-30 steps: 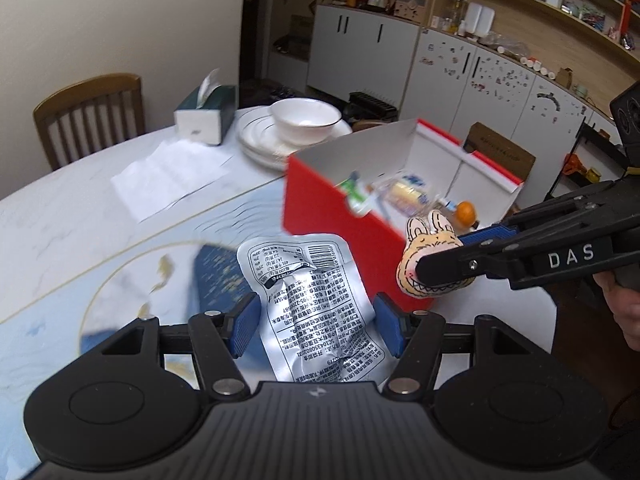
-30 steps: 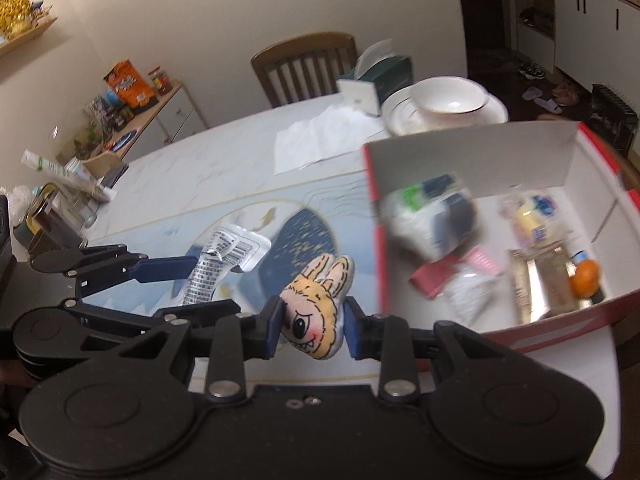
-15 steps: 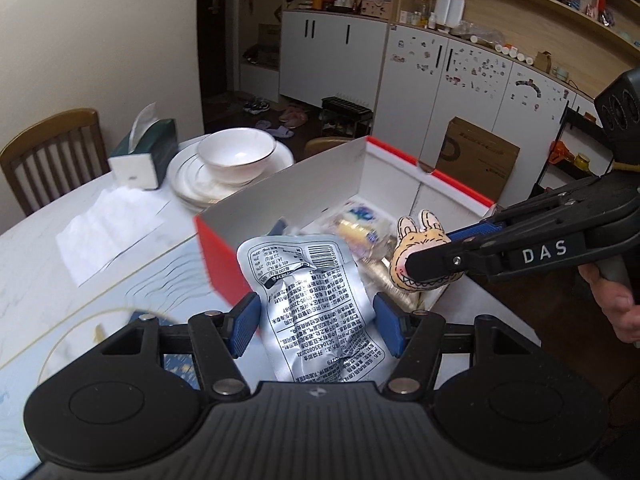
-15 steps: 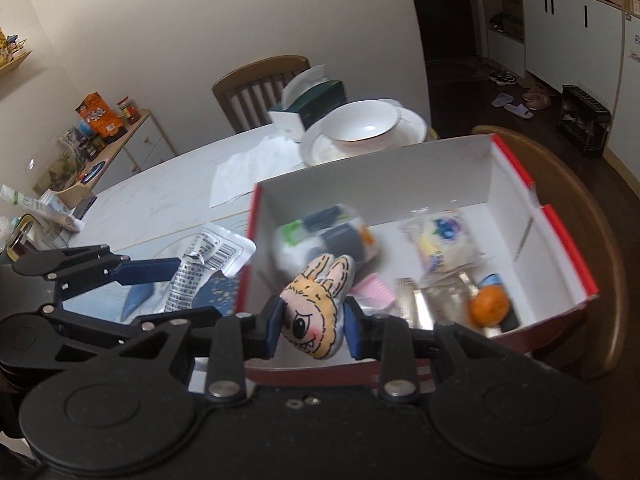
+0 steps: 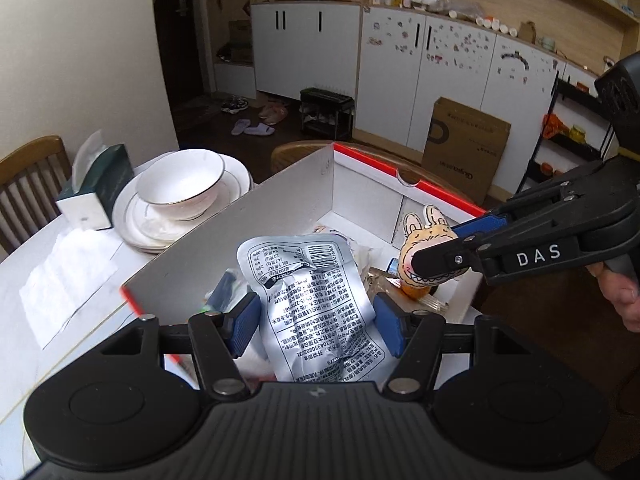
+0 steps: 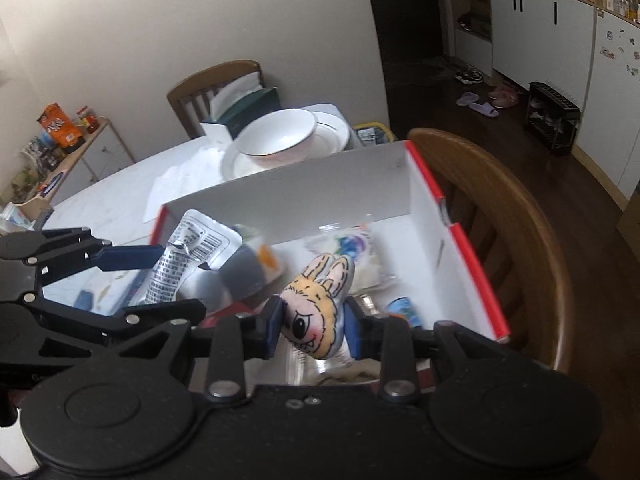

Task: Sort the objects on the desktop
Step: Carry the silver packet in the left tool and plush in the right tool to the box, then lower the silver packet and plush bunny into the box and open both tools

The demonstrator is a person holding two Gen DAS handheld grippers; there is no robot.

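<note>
Looking along the left tool (image 5: 316, 330), I see its blue pads pressed on the two sides of a crinkled silver foil packet (image 5: 310, 304), which hangs in the air above the near end of the red-edged box (image 5: 280, 216). Past it, to the right, the right tool (image 5: 434, 264) reaches in from the side, pinching a small plush rabbit face (image 5: 426, 254) over the far right part of the box, with a person's hand (image 5: 620, 292) behind it. On the counter (image 5: 60, 264) to the left sit a bowl on stacked plates (image 5: 180, 192) and a tissue box (image 5: 96, 184).

From the right tool's view (image 6: 312, 330), its jaws stand narrow, clamped on the plush rabbit face (image 6: 316, 312), which hovers over the box interior (image 6: 424, 204); several wrapped snacks and a small orange already lie on the box floor. At the left the left tool (image 6: 160, 276) holds the foil packet (image 6: 180, 256) above the box's left end.

My reading is that both items are at the drop step of the sorting. Next, each tool needs to dip a little lower inside the walls and then widen, so packet and plush fall in, not onto the rim
</note>
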